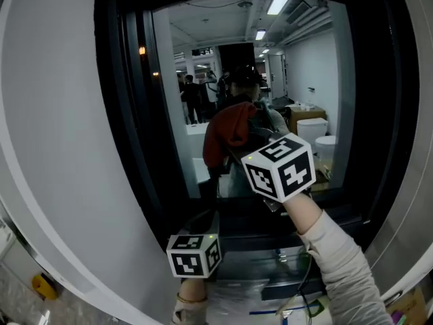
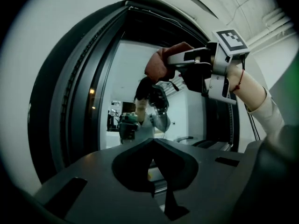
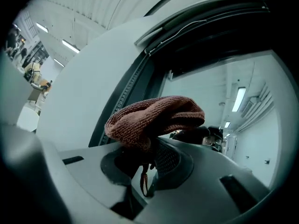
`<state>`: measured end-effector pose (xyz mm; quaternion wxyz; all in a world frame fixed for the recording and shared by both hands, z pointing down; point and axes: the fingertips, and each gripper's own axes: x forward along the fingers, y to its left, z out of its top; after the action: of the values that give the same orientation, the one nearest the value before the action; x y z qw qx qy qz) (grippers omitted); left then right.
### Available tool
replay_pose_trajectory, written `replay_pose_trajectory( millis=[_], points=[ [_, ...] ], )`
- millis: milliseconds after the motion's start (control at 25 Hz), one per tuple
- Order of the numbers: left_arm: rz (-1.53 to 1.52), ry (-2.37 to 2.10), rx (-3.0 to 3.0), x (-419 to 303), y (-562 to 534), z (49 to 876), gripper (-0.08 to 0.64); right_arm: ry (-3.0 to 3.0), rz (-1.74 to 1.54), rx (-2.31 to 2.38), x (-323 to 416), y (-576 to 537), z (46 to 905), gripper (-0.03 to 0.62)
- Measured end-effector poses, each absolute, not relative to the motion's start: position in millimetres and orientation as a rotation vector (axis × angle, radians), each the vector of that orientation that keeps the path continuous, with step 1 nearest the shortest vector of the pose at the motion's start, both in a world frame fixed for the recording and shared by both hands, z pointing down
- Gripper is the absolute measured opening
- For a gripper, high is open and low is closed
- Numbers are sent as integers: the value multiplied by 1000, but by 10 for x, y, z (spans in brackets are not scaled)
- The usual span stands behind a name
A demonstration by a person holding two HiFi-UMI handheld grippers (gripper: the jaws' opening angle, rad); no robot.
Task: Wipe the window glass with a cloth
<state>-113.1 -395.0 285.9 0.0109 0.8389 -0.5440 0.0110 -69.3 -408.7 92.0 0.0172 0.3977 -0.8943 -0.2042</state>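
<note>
A red-brown knitted cloth is gripped by the R tongs; the jaws are closed on its lower edge, w/ the bulk of the fabric bunched over the tips and a thin loop hanging down between them. In the head view the cloth is held up at the window glass, approx. at mid-height and centre of the pane. It sits close against the glass, but actual contact can't be confirmed. The R marker cube is seen just below-right of the cloth, w/ a light sleeve running down to the lower right.

The L tongs are held lower, near the bottom of the window frame; the jaws are brought together w/ nothing between them. The L marker cube is seen at bottom centre-left, well apart from the cloth. From the L gripper view the R gripper and cloth are seen above and to the right.

The dark frame is bordered by a white wall on the left. A room w/ ceiling lights and the person's reflection are shown in the glass.
</note>
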Motion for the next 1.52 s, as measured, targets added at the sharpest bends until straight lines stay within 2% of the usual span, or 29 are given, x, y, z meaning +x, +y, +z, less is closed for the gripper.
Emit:
replay_pose_trajectory(
  millis=[680, 1120, 1520],
  points=[
    [41, -1757, 2547, -1479, -3975, 3134, 5, -2784, -506, 1150, -1293, -4605, 1254, 43],
    [44, -1732, 2580, -1397, -4045, 3053, 3, -2770, -513, 1163, -1161, -4631, 1231, 43],
    [61, -1647, 2648, -1061, -4108, 3043, 5, -2734, -510, 1248, -674, -4595, 1256, 43]
  ],
)
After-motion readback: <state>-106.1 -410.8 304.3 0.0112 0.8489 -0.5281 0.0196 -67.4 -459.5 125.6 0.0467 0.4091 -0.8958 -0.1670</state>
